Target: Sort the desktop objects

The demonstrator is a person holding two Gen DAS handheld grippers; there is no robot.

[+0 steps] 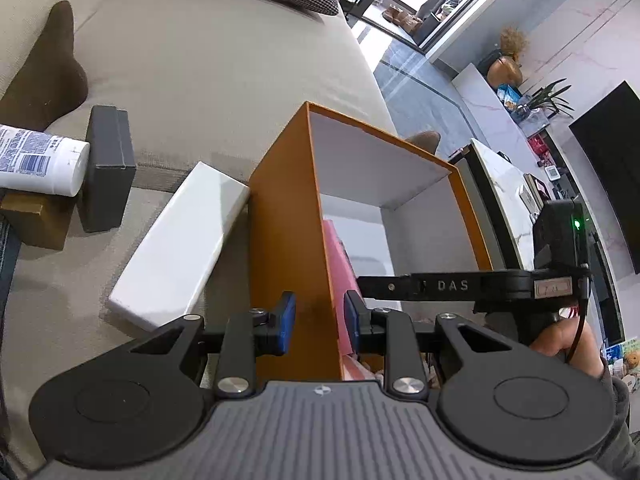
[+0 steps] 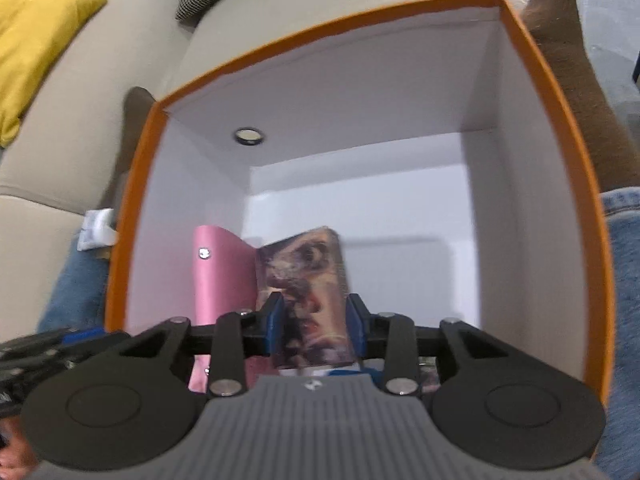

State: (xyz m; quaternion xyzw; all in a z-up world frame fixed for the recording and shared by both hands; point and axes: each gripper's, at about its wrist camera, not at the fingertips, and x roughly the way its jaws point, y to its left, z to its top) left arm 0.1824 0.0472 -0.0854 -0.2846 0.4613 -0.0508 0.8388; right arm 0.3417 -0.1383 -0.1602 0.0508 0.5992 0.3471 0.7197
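An orange box (image 1: 288,216) with a white inside stands open on the beige sofa. My left gripper (image 1: 319,322) is shut on its near wall, one pad outside and one inside. My right gripper (image 2: 315,326) reaches into the orange box (image 2: 560,128) and is shut on a book with a painted face cover (image 2: 308,280). A pink notebook (image 2: 224,276) stands against the box's left wall beside the book; it also shows in the left wrist view (image 1: 340,280). The right gripper's body (image 1: 460,286) shows over the box in the left wrist view.
A white flat box (image 1: 180,240) leans against the orange box's left side. Further left lie a dark grey box (image 1: 108,168), a white tube (image 1: 40,164) and a gold box (image 1: 32,220). A marble table (image 1: 504,184) stands to the right. A yellow cushion (image 2: 36,48) sits at the far left.
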